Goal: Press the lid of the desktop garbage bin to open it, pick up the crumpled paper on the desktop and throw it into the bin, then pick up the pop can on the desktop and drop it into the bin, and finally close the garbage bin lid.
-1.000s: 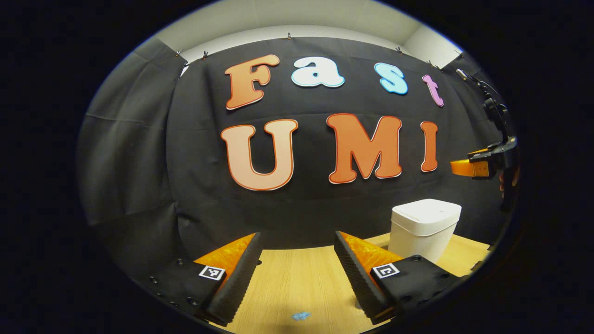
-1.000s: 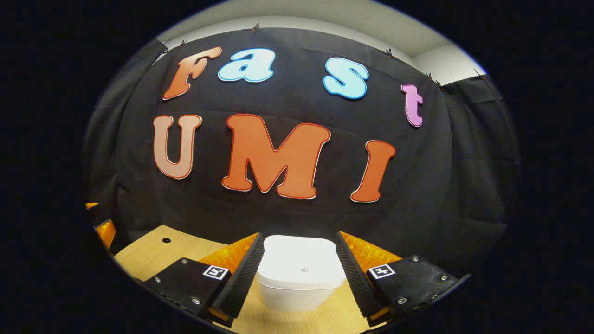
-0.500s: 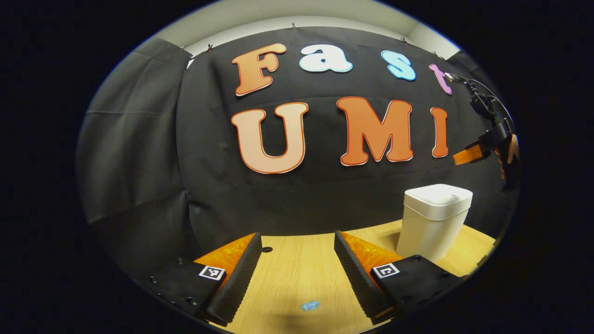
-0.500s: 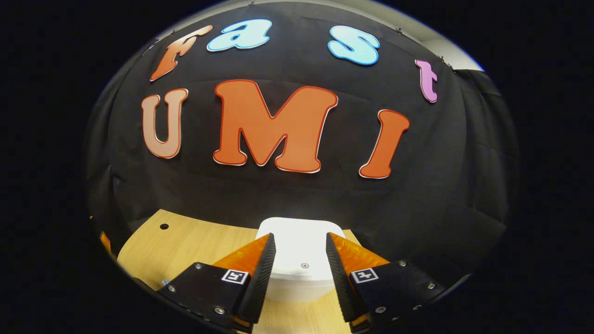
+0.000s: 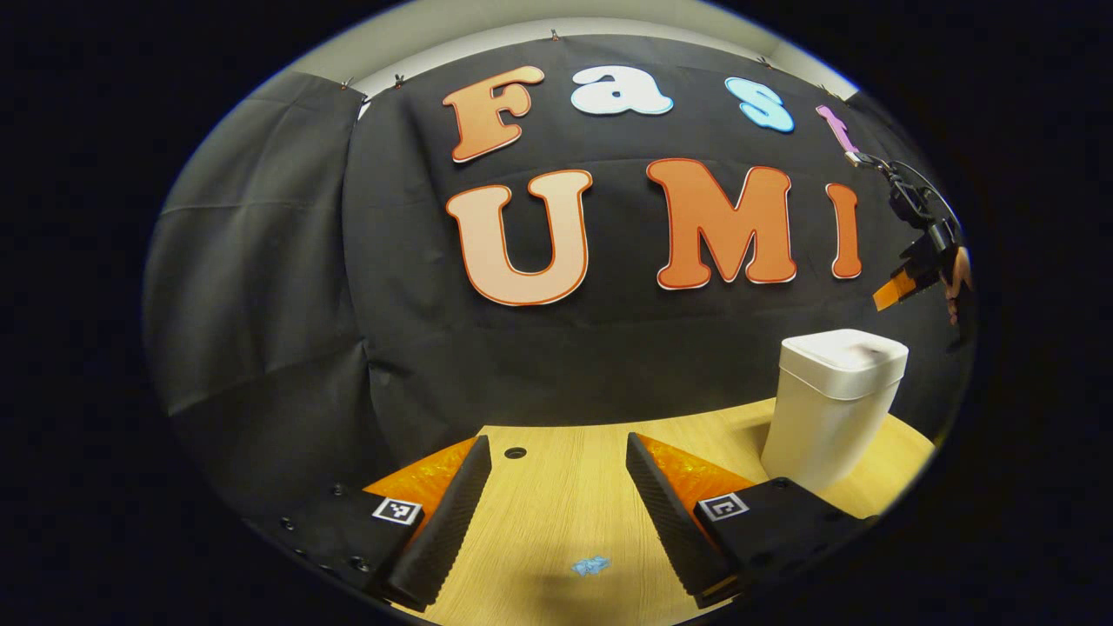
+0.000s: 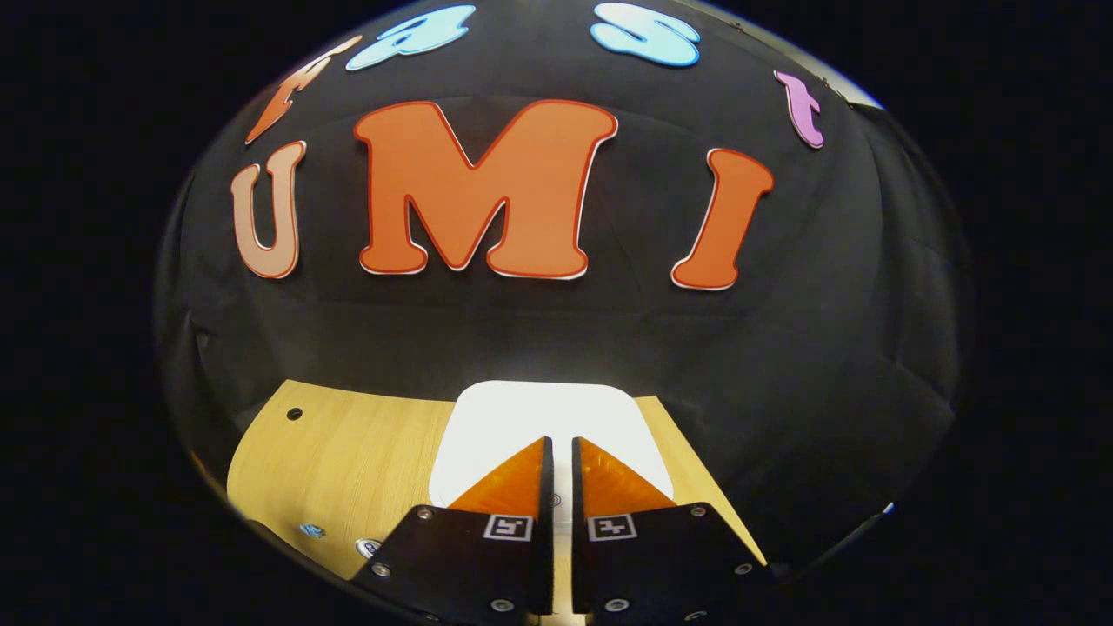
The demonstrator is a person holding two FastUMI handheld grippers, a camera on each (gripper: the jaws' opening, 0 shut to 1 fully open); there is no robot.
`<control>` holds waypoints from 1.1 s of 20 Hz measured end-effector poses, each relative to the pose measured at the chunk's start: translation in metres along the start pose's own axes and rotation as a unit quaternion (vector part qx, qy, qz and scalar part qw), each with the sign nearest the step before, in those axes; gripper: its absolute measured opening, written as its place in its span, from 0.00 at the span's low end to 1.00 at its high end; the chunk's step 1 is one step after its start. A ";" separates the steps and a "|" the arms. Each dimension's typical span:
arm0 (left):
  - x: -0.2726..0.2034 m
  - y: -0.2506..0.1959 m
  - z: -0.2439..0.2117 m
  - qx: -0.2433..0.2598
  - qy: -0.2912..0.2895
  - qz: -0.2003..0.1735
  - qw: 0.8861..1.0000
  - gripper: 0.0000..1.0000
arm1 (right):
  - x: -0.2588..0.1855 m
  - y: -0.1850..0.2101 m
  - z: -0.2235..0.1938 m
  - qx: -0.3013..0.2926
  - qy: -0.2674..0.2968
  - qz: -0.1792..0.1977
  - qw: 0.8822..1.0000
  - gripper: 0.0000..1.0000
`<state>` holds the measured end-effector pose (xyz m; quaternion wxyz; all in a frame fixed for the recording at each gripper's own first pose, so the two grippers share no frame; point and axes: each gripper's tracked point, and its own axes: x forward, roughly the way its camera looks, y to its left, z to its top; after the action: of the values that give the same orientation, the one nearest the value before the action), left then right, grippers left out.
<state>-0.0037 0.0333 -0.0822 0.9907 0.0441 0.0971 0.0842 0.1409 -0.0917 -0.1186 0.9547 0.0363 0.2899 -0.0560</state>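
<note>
The white desktop bin [image 5: 830, 417] stands on the wooden table at the right of the left gripper view, its lid [image 5: 845, 349] down. My right gripper [image 5: 889, 296], held by a hand [image 5: 958, 280], hovers just above and beyond the bin. In the right gripper view the lid [image 6: 522, 416] lies directly under my right gripper [image 6: 561, 456], whose fingers are shut with only a thin slit and nothing between them. My left gripper [image 5: 556, 482] is open over bare table, left of the bin.
The wooden table [image 5: 565, 504] has a small round hole [image 5: 515, 453] near the back wall. A small blue scrap [image 5: 589, 566] lies on the table between my left fingers. A small pale round object [image 6: 367, 548] sits at the view's lower left, beside the blue scrap [image 6: 311, 529].
My right gripper's fingers have gone from wide open to shut while it moved forward over the bin lid and tilted down. My left gripper shifted slightly; the bin sits farther right in its view.
</note>
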 end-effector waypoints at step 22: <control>0.012 -0.023 -0.031 -0.005 0.046 0.009 0.999 0.97 | 0.025 0.005 -0.056 -0.039 0.059 0.014 0.997 0.01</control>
<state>0.0050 0.0149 -0.1169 0.9845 0.0361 0.1421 0.0960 0.1313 -0.0833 -0.1793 0.9373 0.0064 0.3473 -0.0287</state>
